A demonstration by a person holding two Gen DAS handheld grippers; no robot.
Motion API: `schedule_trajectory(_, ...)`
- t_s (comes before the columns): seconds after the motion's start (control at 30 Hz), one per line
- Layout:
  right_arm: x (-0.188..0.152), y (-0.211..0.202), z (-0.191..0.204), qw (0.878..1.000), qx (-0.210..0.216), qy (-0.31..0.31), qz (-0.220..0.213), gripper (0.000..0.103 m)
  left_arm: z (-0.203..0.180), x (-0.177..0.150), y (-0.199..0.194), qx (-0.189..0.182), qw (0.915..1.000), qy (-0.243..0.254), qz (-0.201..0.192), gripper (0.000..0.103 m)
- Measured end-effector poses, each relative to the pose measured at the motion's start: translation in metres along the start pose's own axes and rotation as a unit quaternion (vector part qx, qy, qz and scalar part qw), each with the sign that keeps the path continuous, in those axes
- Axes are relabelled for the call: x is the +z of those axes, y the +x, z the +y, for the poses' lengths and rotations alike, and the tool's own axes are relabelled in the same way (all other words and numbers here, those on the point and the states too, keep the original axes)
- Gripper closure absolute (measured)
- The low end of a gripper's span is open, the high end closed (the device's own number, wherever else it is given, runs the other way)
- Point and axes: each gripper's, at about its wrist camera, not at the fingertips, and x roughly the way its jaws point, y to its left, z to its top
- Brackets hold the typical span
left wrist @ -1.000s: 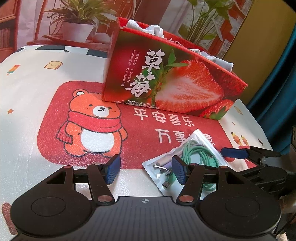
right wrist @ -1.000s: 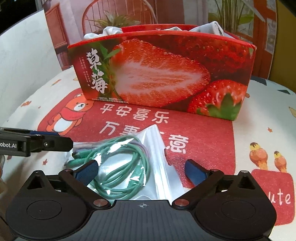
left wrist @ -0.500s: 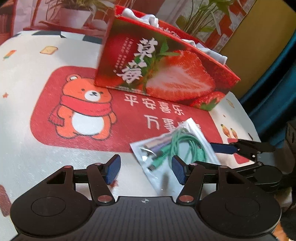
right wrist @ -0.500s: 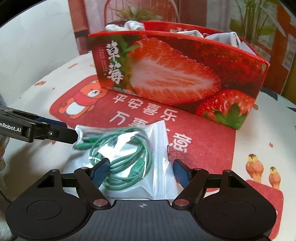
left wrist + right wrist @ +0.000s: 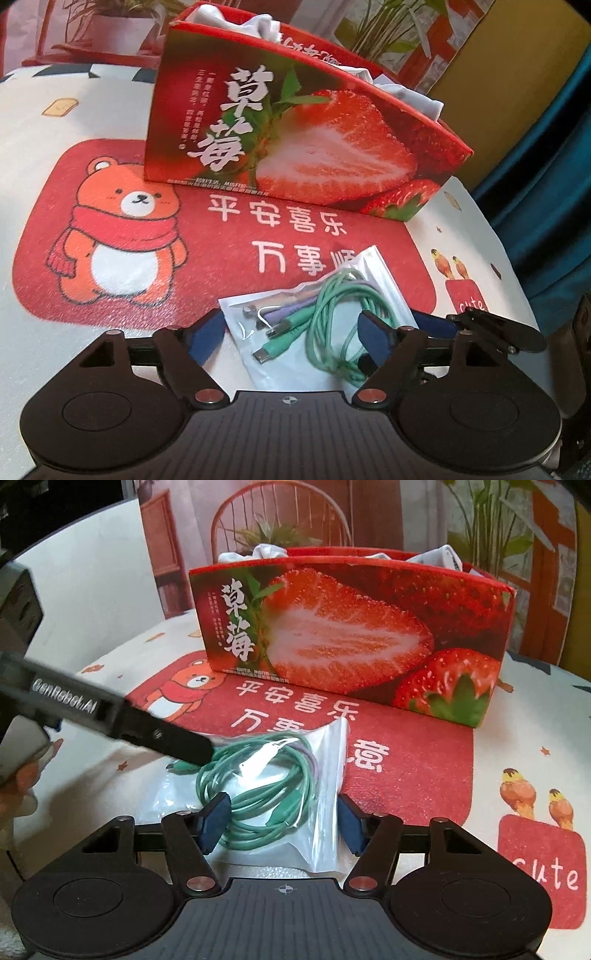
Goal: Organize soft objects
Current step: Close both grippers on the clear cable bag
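Observation:
A clear plastic bag of coiled green and purple cables lies on the red bear mat, in front of a red strawberry box holding white cloth. My left gripper is open, its fingers on either side of the bag's near end. My right gripper is open too, its blue pads straddling the bag from the other side. The box also shows in the right wrist view. Each gripper shows in the other's view: the right, the left.
The table carries a white cloth with a red bear mat. Potted plants and a chair stand behind the box. A blue curtain hangs at the right. The table edge falls away at the right.
Both grippers have closed in on the cable bag, which now lies between the fingers of each. The left gripper's finger now reaches over the bag's far corner in the right wrist view.

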Motion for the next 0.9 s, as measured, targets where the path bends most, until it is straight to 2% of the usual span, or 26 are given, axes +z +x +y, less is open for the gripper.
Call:
schedule_trajectory(0.17,-0.002,-0.001,0.001,1.0,-0.001,-0.002,-0.007,0.045,-0.008,0.006,0.01,0.014,0.9994,0.031,-0.004,0.02)
schedule_trajectory(0.33,0.001,0.0,0.001,1.0,-0.002,0.007,-0.004,0.045,-0.011,0.017,0.02,0.011,0.9993,0.034,-0.004,0.022)
schedule_trajectory(0.47,0.007,0.007,-0.001,1.0,0.0,0.018,0.012,0.045,-0.005,0.024,0.023,-0.002,0.9999,0.016,-0.005,0.035)
schedule_trajectory(0.6,0.014,0.013,-0.004,0.999,0.001,0.021,0.031,0.045,-0.007,0.027,0.024,0.002,0.9993,0.037,0.006,0.041)
schedule_trajectory(0.9,0.021,0.016,-0.008,0.998,0.021,0.006,0.062,0.045,0.007,0.017,0.01,-0.027,0.9989,0.037,0.013,0.042)
